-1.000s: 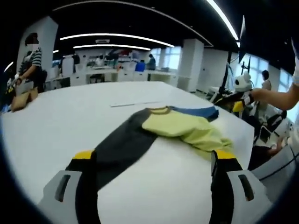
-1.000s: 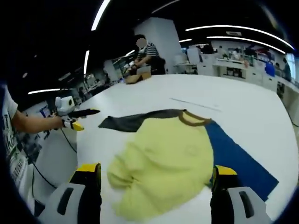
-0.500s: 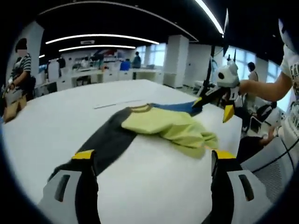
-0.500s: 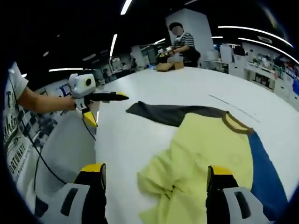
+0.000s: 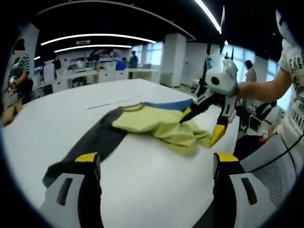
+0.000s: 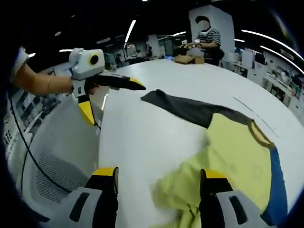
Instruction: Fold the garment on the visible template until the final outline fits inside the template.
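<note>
The T-shirt (image 5: 152, 126) lies crumpled on the white table (image 5: 71, 118), long axis from grey sleeve (image 6: 185, 107) to blue sleeve (image 6: 278, 190). The right gripper (image 6: 159, 202), jaws apart, hangs over the bunched yellow hem (image 6: 180, 197); the left gripper (image 5: 154, 178), jaws spread and empty, faces the grey sleeve end.

Shirt (image 5: 156, 124): pale yellow body, brown collar, one dark grey sleeve, one blue sleeve. Table (image 5: 142, 180) under shirt: plain white. Left gripper (image 6: 112, 100), right gripper (image 5: 200, 120): white housing, black jaws, yellow tips. Person (image 6: 208, 38) beyond table: striped top.
</note>
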The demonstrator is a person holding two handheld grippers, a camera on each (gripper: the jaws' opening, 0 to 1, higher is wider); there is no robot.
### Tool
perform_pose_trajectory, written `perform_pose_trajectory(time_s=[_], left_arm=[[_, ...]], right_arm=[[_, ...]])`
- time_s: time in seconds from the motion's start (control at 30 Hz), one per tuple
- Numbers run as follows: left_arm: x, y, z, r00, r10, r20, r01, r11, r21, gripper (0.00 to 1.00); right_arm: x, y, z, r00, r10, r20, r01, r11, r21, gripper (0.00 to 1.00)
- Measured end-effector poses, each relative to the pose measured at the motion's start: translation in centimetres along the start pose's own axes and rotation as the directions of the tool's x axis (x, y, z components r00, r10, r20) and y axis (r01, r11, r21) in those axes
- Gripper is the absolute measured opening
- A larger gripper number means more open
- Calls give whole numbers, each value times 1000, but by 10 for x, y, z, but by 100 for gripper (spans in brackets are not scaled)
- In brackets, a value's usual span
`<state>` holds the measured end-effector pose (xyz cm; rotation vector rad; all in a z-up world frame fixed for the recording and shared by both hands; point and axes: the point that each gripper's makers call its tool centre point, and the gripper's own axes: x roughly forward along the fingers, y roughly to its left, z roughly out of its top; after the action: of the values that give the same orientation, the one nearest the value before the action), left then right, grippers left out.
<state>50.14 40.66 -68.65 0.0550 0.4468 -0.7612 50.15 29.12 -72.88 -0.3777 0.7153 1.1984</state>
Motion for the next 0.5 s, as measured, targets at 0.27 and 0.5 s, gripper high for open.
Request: perform_pose_trajectory(time_s=[0.27, 0.5], left_arm=[[-4, -5, -8, 1000, -6, -14, 6, 1000, -3, 94], [-4, -15, -6, 1000, -10, -18, 10, 1000, 0, 92]], right_arm=[[18, -3, -19, 993, -83, -83, 80, 996, -34, 57], [26, -11, -36, 982, -145, -121, 141, 989, -39, 46]])
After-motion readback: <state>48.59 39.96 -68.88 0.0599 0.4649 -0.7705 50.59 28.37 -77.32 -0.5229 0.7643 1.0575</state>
